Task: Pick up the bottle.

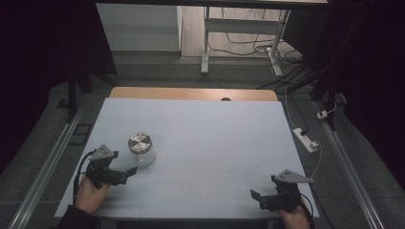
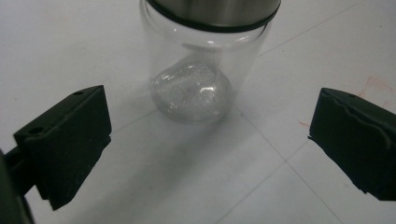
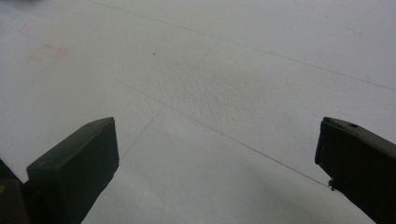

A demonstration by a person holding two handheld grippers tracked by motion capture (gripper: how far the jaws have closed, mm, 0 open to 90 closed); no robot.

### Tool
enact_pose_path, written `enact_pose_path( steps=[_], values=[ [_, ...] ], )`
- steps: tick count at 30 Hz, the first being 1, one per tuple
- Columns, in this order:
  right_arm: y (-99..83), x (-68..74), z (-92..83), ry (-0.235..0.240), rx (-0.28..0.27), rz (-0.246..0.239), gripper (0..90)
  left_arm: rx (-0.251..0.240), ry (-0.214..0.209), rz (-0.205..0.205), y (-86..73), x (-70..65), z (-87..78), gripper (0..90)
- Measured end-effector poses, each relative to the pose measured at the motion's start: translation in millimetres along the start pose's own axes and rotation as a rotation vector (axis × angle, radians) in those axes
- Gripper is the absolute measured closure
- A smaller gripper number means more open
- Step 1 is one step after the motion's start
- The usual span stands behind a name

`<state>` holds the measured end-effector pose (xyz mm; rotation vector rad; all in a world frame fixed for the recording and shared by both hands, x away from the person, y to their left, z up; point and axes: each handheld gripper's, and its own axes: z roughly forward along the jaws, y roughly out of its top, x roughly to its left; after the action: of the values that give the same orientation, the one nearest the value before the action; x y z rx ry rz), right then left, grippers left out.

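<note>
Jar (image 2: 201,60): upright on the bench (image 1: 215,138), just ahead of my left claw (image 2: 205,135), untouched.
Left claw: released, jaws wide.
Right claw (image 1: 260,198): released, well apart.

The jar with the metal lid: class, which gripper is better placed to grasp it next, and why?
Left. The left gripper sits right beside the jar, jaws open and aimed at it. The right gripper is far across the table, facing bare surface.

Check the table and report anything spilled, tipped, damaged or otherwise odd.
Nothing stands out. The glass jar stands upright on the white table with its metal lid seated level. The left gripper is open just short of it, not touching. The right gripper is open over bare table. Faint reddish marks stain the surface.
</note>
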<state>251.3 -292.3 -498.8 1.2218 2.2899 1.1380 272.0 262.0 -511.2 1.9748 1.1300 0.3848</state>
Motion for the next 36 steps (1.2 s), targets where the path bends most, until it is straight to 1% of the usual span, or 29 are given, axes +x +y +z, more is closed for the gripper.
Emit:
enact_pose_path(
  steps=[4,7,12,15,18,23,29,30,33,35,36],
  values=[
    [0.0,-0.1,0.0,0.0,0.0,0.001,0.0,-0.001,0.0,0.01,5.9,1.5,7.4,0.0],
    [0.0,-0.1,0.1,0.001,0.0,0.0,0.0,-0.008,-0.011,0.012,10.1,3.8,12.0,0.0],
    [0.1,-0.1,0.1,0.0,0.003,-0.001,0.0,-0.002,-0.024,0.02,17.0,6.7,22.9,0.0],
    [0.1,-0.2,0.2,0.0,0.003,-0.001,0.0,0.006,-0.024,0.029,22.0,6.8,30.3,0.0],
    [0.1,-0.2,0.2,0.001,0.004,-0.001,0.0,0.008,-0.033,0.036,26.6,6.7,36.4,0.0],
    [0.1,-0.3,0.2,0.001,0.004,-0.002,0.0,0.02,-0.029,0.054,32.3,5.4,45.3,0.0],
    [0.1,-0.2,0.4,0.001,0.005,-0.001,0.0,0.018,-0.03,0.054,37.4,7.3,53.0,0.2],
    [0.1,-0.2,0.3,0.001,0.005,-0.001,0.0,0.018,-0.032,0.054,38.0,7.7,53.8,1.2],
    [0.1,-0.2,0.3,0.002,0.005,-0.001,0.0,0.018,-0.015,0.062,39.0,6.9,54.1,3.5],
    [0.1,-0.3,0.3,0.002,0.004,-0.002,0.0,0.021,-0.003,0.068,39.0,5.8,53.4,7.2],
    [0.1,-0.4,0.4,0.002,0.004,-0.001,0.0,0.023,-0.004,0.071,38.7,5.4,53.1,10.0]
  ],
)
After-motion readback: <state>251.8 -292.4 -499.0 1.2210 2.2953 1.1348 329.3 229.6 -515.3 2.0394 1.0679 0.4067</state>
